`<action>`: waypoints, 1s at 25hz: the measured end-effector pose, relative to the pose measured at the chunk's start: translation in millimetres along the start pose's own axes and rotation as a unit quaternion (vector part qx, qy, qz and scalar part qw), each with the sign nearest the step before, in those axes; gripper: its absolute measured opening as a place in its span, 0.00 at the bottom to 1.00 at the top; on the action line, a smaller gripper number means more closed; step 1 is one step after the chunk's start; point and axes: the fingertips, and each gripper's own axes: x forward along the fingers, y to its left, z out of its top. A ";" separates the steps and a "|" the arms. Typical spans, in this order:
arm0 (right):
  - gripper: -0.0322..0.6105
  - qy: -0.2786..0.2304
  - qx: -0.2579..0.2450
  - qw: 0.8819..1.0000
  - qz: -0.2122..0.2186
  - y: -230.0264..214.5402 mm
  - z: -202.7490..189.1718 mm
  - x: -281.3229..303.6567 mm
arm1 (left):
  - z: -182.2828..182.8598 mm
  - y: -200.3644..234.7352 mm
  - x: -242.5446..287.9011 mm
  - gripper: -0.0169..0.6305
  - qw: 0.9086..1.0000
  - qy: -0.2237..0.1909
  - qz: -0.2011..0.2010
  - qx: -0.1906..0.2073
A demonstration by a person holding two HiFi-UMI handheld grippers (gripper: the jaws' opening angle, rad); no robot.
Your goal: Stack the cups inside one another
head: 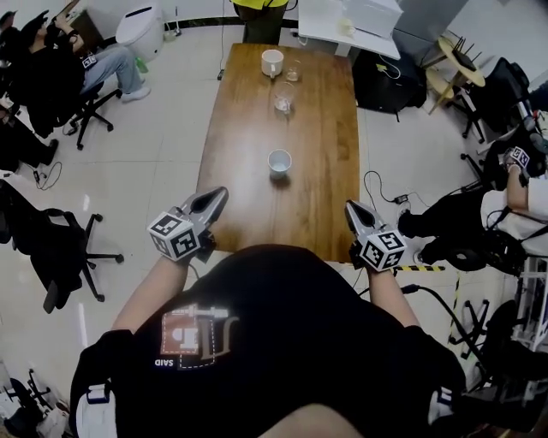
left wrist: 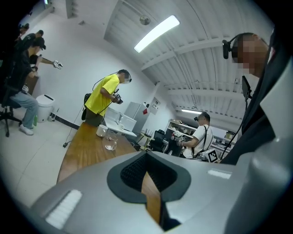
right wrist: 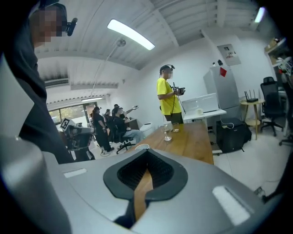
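Note:
On the long wooden table [head: 321,128] a white cup [head: 280,162] stands nearest me. Beyond it is a clear glass [head: 283,101], then a second glass [head: 293,73] and a white mug [head: 272,62] at the far end. My left gripper [head: 222,195] hovers over the table's near left corner, shut and empty. My right gripper [head: 350,207] is at the near right corner, also shut with nothing in it. The left gripper view shows the glass [left wrist: 110,142] and mug [left wrist: 101,130] past the closed left gripper [left wrist: 146,154]. Just over the closed right gripper [right wrist: 147,151] peeks the white cup's rim [right wrist: 142,147].
A person in a yellow shirt [right wrist: 168,98] stands at the table's far end. Seated people and office chairs [head: 60,248] line the left side. A black case [head: 384,81], stools and floor cables [head: 385,192] lie to the right, and a white desk [head: 347,21] stands beyond.

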 end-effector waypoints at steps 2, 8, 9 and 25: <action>0.07 0.003 0.009 1.000 0.002 -0.5 -6.6 -1.2 | -5.0 -3.1 -0.7 0.01 1.000 0.003 0.000 -0.002; 0.07 -0.004 0.005 1.000 0.025 4.4 0.8 6.4 | -8.2 -1.1 -9.7 0.01 1.000 -0.003 0.008 -0.008; 0.07 -0.005 0.006 1.000 0.029 5.4 3.6 8.1 | -8.1 0.1 -11.8 0.01 1.000 -0.004 0.011 -0.008; 0.07 0.015 -0.010 0.999 0.047 11.2 8.1 17.2 | -2.5 4.3 -20.8 0.01 1.000 -0.014 0.017 -0.007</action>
